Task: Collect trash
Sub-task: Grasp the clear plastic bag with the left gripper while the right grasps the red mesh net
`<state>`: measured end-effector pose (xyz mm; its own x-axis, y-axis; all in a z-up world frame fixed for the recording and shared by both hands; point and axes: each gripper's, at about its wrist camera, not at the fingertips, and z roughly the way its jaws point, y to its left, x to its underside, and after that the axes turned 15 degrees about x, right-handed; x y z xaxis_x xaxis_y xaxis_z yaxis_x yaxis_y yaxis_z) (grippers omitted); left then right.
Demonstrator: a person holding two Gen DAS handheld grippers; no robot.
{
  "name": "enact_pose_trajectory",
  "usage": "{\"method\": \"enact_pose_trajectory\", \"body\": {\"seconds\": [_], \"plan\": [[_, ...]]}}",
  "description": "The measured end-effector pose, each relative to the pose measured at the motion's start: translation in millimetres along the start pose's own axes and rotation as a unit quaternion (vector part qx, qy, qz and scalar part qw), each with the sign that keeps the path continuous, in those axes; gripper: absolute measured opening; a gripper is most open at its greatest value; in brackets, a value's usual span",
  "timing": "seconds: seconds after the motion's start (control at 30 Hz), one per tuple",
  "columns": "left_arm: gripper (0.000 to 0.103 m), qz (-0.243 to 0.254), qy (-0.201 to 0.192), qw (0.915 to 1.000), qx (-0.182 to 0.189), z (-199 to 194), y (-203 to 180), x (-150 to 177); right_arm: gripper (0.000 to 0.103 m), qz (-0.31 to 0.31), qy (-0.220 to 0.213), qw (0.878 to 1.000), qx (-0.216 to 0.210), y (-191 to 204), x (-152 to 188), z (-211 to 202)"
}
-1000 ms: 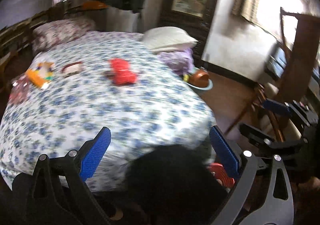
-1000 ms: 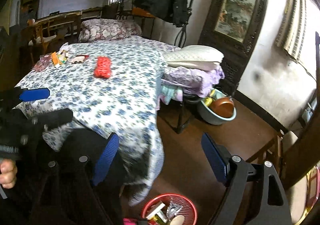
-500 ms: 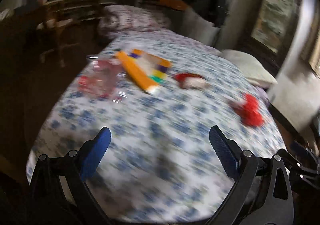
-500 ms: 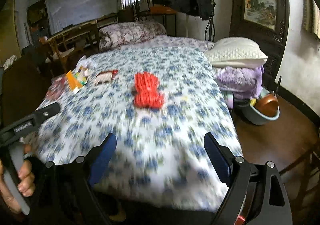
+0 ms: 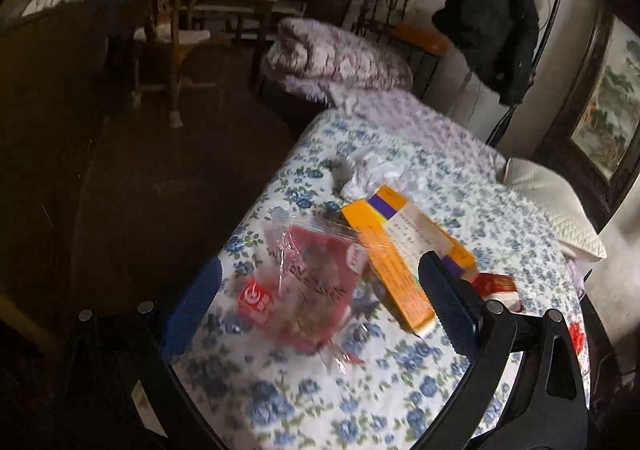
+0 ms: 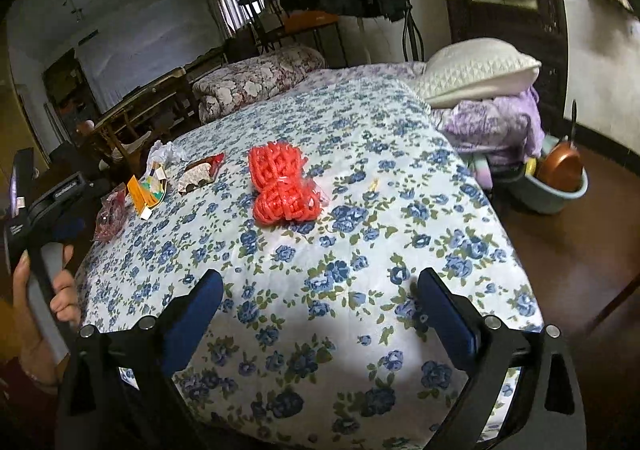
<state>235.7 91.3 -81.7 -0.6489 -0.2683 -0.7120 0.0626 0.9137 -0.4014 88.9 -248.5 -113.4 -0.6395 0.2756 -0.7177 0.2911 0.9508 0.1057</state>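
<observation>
Trash lies on a bed with a blue-flowered cover [image 6: 360,250]. In the left wrist view my left gripper [image 5: 316,306] is open, its jaws on either side of a clear red plastic wrapper [image 5: 308,290]. Beside it lie an orange box [image 5: 404,250], crumpled white plastic [image 5: 376,174] and a small red packet [image 5: 498,286]. In the right wrist view my right gripper [image 6: 320,314] is open and empty over the near bed edge. A red mesh bundle [image 6: 282,184] lies mid-bed ahead of it. The wrapper [image 6: 112,214], box [image 6: 142,192] and packet [image 6: 202,174] show at left.
A white pillow [image 6: 476,70] on folded purple bedding [image 6: 500,126] lies at the bed's right. A rolled floral quilt [image 6: 260,82] lies at the far end. A blue basin with a copper pan [image 6: 560,178] stands on the floor at right. Wooden chairs [image 5: 172,46] stand left.
Both grippers have moved in over the bed. My left gripper swung left and closed in on the red wrapper and orange box. My right gripper came nearer the red mesh bundle.
</observation>
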Motion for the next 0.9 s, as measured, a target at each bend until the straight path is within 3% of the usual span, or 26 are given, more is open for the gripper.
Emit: {"method": "enact_pose_trajectory", "body": {"seconds": [0.13,0.17,0.27,0.3,0.43,0.67,0.9], "plan": [[0.091,0.004,0.029,0.9995,0.013,11,-1,1,0.096,-0.002,-0.003,1.000,-0.003,2,1,0],[0.084,0.022,0.023,0.9994,0.010,10,-7,2,0.096,-0.004,-0.003,1.000,-0.004,3,1,0],[0.047,0.060,0.039,0.9970,0.029,13,-26,10,0.096,-0.002,-0.003,1.000,-0.005,2,1,0],[0.042,0.075,0.039,0.9959,0.032,12,-34,14,0.096,-0.001,-0.003,1.000,-0.006,2,1,0],[0.034,0.101,0.053,0.9898,0.085,5,-61,40,0.096,0.009,-0.004,1.000,-0.008,0,1,-1],[0.034,0.159,0.056,0.9753,0.143,-14,-106,92,0.096,0.010,-0.009,1.000,-0.001,-2,1,-3],[0.034,0.164,0.042,0.9751,0.144,-16,-105,95,0.096,-0.013,-0.012,1.000,0.021,11,-29,0]]}}
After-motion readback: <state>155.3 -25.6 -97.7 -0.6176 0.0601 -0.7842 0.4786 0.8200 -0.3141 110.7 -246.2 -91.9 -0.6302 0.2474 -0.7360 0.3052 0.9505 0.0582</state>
